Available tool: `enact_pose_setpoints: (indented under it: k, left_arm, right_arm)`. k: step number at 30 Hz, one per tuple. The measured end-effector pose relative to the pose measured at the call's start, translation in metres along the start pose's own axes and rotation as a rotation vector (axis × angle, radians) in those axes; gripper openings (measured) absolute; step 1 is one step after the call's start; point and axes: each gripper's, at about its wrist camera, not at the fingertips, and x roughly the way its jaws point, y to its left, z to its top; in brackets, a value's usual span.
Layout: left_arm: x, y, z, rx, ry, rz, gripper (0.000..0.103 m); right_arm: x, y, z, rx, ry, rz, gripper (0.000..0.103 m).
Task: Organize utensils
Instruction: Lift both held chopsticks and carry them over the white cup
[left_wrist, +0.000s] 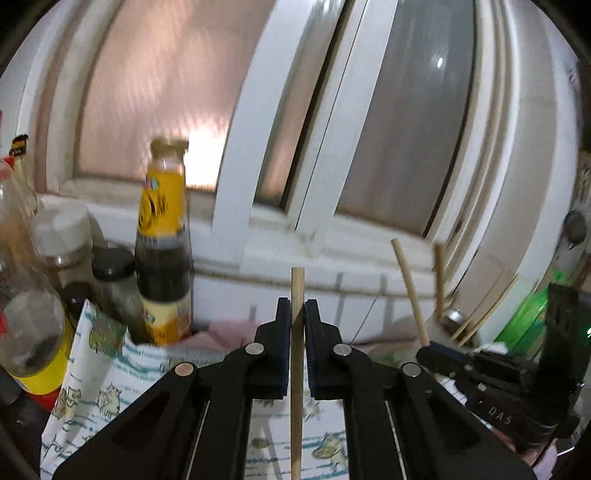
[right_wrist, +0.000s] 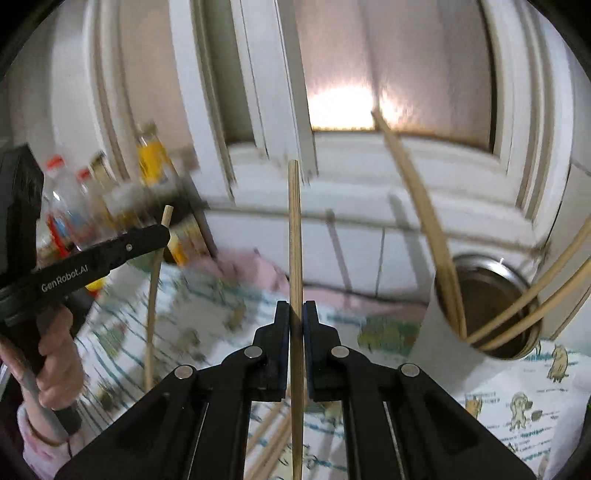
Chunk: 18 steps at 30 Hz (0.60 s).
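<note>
The left gripper (left_wrist: 297, 314) is closed on a wooden chopstick (left_wrist: 296, 387), its dark pads pressing the stick from both sides. The long axis of this chopstick stands almost upright, with the blunt end pointing up above the jaws and the rest running down over the printed cloth (left_wrist: 110, 384).

The right gripper (right_wrist: 296, 314) is clamped in the same way on a second chopstick (right_wrist: 294, 229), also near upright, and a longer part of it rises above the jaws.

From the right wrist view, a round metal holder (right_wrist: 517, 275) stands to the right on the cloth, with several thin sticks (right_wrist: 417, 199) leaning out of its open mouth in different directions. More sticks lie flat on the cloth below the right gripper.

To the left, glass bottles and jars crowd together, one of them a bottle with yellow label (left_wrist: 162, 243). Behind everything is a white window frame (left_wrist: 258, 147) with frosted glass. Both views are blurred.
</note>
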Motion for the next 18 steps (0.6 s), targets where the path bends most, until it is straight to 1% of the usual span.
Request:
enact_pose_setpoints:
  k: [5,6,7,8,10,11,12,13,14,15,16,17,18]
  left_arm:
    - [-0.024,0.009,0.005,-0.019,-0.126,-0.02,0.006]
    - [-0.026,0.009,0.009,-0.025,-0.136,-0.029,0.006]
    - [-0.026,0.01,0.009,-0.029,-0.138,-0.035,0.006]
    - [-0.034,0.016,0.012,-0.03,-0.133,-0.033,0.006]
    - [-0.027,0.014,0.01,-0.036,-0.121,-0.007,0.006]
    - [-0.025,0.015,0.009,-0.043,-0.119,0.007,0.006]
    - [-0.022,0.017,0.009,-0.05,-0.119,0.017,0.006]
    - [-0.022,0.019,0.009,-0.056,-0.119,0.025,0.006]
    - [-0.022,0.02,0.008,-0.061,-0.122,0.032,0.006]
    - [-0.023,0.022,0.009,-0.063,-0.126,0.049,0.006]
    - [-0.024,0.023,0.008,-0.061,-0.133,0.069,0.006]
    - [-0.025,0.022,0.007,-0.057,-0.143,0.087,0.006]
    - [-0.026,0.023,0.007,-0.053,-0.154,0.097,0.006]
  right_arm:
    - [-0.019,0.011,0.002,0.003,-0.135,0.052,0.008]
    - [-0.025,0.013,0.003,-0.008,-0.163,0.068,0.008]
    - [-0.031,0.017,0.004,-0.031,-0.169,0.089,0.008]
    - [-0.03,0.021,0.002,-0.049,-0.156,0.109,0.008]
    - [-0.02,0.033,-0.001,-0.097,-0.072,0.191,0.008]
    - [-0.019,0.038,-0.002,-0.115,-0.046,0.203,0.008]
    - [-0.012,0.047,-0.005,-0.15,-0.004,0.188,0.008]
    - [-0.003,0.057,-0.008,-0.198,0.062,0.12,0.008]
    - [0.007,0.062,-0.013,-0.223,0.115,0.074,0.008]
    - [0.018,0.066,-0.018,-0.236,0.176,0.052,0.008]
    - [0.032,0.067,-0.022,-0.236,0.273,0.028,0.008]
    - [0.041,0.065,-0.027,-0.226,0.339,0.017,0.008]
    - [0.051,0.062,-0.032,-0.209,0.413,0.025,0.008]
